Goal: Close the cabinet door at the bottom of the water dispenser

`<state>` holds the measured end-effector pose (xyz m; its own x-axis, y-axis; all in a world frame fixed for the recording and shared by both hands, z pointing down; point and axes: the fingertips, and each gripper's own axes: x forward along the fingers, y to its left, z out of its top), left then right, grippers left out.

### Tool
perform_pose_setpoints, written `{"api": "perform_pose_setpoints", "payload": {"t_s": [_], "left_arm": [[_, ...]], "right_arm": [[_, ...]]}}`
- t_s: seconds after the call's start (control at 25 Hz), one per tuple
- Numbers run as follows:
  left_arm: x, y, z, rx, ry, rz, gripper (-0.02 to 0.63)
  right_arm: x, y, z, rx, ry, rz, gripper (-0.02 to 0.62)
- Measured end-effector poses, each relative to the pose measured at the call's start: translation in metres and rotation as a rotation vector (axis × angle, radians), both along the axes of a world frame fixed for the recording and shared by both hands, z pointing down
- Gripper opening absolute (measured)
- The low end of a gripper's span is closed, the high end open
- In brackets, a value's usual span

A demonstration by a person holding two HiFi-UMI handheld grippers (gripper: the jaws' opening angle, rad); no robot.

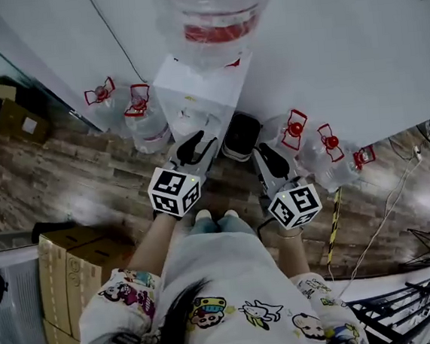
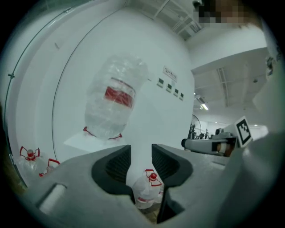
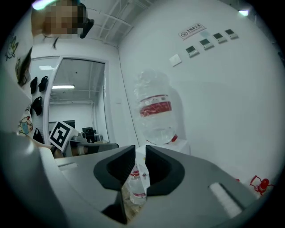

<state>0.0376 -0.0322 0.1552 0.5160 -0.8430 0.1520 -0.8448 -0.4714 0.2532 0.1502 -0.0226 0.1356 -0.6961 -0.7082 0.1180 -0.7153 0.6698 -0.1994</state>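
The cabinet door itself shows in no view: the head view looks down on the top of the water dispenser (image 1: 196,93) (image 2: 133,136) (image 3: 180,146), and its lower front is out of sight, so I cannot tell whether the door is open or closed. The dispenser stands upright against the white wall (image 1: 354,48), long axis vertical, directly ahead of the person. An inverted clear bottle (image 1: 211,16) (image 2: 113,100) (image 3: 156,111) sits on top, banded by a red label (its print is too blurred to read).

The left gripper (image 1: 195,143) (image 2: 141,153) and right gripper (image 1: 273,158) (image 3: 140,153) both point at the dispenser, side by side and short of it. The left fingers (image 2: 116,167) stand apart with nothing between them; only the dispenser's white side and a floor bottle (image 2: 147,189) show through the gap. The right fingers (image 3: 116,167) are apart by a narrower slot, also on nothing, with another bottle (image 3: 137,185) seen beyond. Each gripper carries a cube (image 1: 175,190) (image 1: 295,205) of black-and-white square markers.

Spare bottles with red caps stand on the wood-pattern floor (image 1: 64,174) to both sides of the dispenser (image 1: 145,117) (image 1: 330,152). A dark container (image 1: 240,135) sits just right of its base. A wall sign (image 2: 170,73) (image 3: 192,30) bears writing too small to read. Cardboard boxes (image 1: 73,272) stand to the person's left.
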Motion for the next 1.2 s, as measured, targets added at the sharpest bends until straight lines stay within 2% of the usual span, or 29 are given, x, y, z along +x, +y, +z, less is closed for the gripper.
{"api": "perform_pose_setpoints", "payload": {"t_s": [0.12,0.28,0.56,0.68,0.84,1.2], "left_arm": [[-0.003,0.016,-0.031,0.047,-0.006,0.012,0.121],[-0.005,0.038,-0.058,0.095,-0.013,0.022,0.117],[-0.021,0.068,-0.076,0.133,-0.021,-0.012,0.078],[-0.026,0.080,-0.077,0.145,-0.018,-0.026,0.068],[-0.034,0.090,-0.070,0.140,-0.006,-0.040,0.000],[-0.040,0.098,-0.058,0.105,-0.017,-0.037,0.000]], "right_arm": [[-0.005,0.007,-0.029,0.047,-0.028,-0.011,0.071],[-0.015,0.021,-0.058,0.119,-0.002,-0.068,0.049],[-0.020,0.038,-0.074,0.167,0.005,-0.090,0.014],[-0.023,0.045,-0.072,0.169,0.004,-0.095,0.011],[-0.024,0.050,-0.064,0.146,-0.007,-0.082,0.009],[-0.016,0.052,-0.048,0.089,-0.017,-0.047,0.009]]}}
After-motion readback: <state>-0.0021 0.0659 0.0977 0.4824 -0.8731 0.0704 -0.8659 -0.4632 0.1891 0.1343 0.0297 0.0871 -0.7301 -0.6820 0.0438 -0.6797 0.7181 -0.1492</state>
